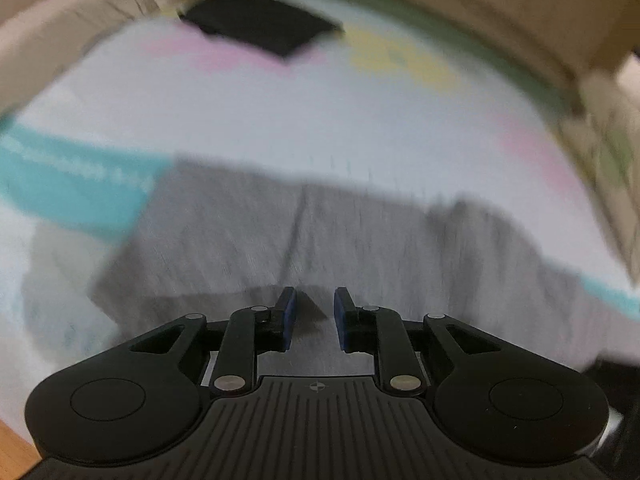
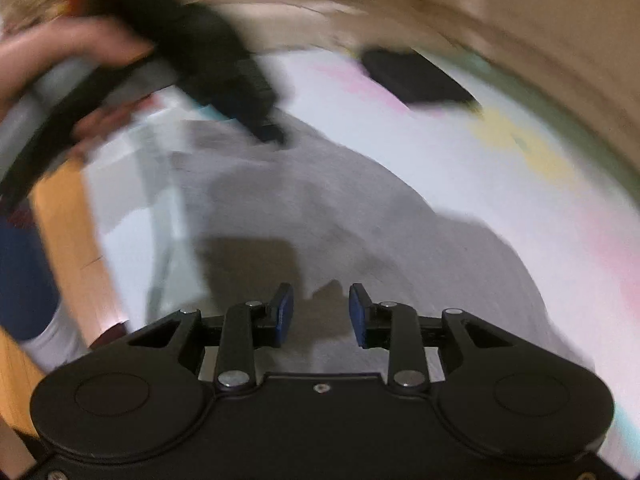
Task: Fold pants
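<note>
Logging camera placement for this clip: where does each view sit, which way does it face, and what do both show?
Left wrist: sits on the left gripper, looking forward and down over its open blue-padded fingers at the grey fabric pants on a pale pastel-patterned sheet; no skin shows.
Right wrist: sits on the right gripper, jaws open, facing the same pants; the person's left hand holding the other gripper shows upper left.
Shared: the pants, the sheet, and a flat black rectangular object beyond.
</note>
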Available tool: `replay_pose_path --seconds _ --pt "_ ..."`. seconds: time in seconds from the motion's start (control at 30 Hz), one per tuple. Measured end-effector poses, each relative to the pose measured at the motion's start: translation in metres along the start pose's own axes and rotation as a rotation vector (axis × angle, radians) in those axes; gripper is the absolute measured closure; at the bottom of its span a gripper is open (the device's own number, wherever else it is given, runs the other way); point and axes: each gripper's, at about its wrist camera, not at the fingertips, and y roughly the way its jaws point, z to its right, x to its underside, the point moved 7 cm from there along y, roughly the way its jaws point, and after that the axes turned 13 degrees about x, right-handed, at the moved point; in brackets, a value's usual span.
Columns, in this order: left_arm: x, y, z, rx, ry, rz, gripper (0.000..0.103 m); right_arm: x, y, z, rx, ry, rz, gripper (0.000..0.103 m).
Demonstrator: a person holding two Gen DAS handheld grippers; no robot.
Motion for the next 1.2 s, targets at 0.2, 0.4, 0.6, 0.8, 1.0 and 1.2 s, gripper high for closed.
replay_pose_path --seconds 0.2,0.4,0.6,0.8,1.0,1.2 --pt "0.036 -0.003 0.003 -0.077 0.068 -0.075 0.083 0.056 0.022 0.041 0.030 0.054 -0.191 0.065" --pt "0.007 -0.025 0.022 -0.078 0.093 -0.009 0.083 0.055 0.006 0.056 0.005 0.033 -0.210 0.068" --pt "-0.042 0.009 0.055 -0.007 0.134 0.045 0.083 0.007 0.007 0.123 0.085 0.262 -0.095 0.038" --pt "-0.034 0.066 0.038 -0.034 0.049 -0.092 0.083 -0.028 0.048 0.162 0.120 0.293 -0.112 0.038" --pt "-0.021 0.068 0.032 0.009 0.053 -0.101 0.083 -0.052 0.103 0.159 0.027 0.269 -0.129 0.032" --pt "-0.020 0.067 0.034 -0.003 0.072 -0.110 0.083 -0.050 0.138 0.142 -0.049 0.227 -0.188 0.033"
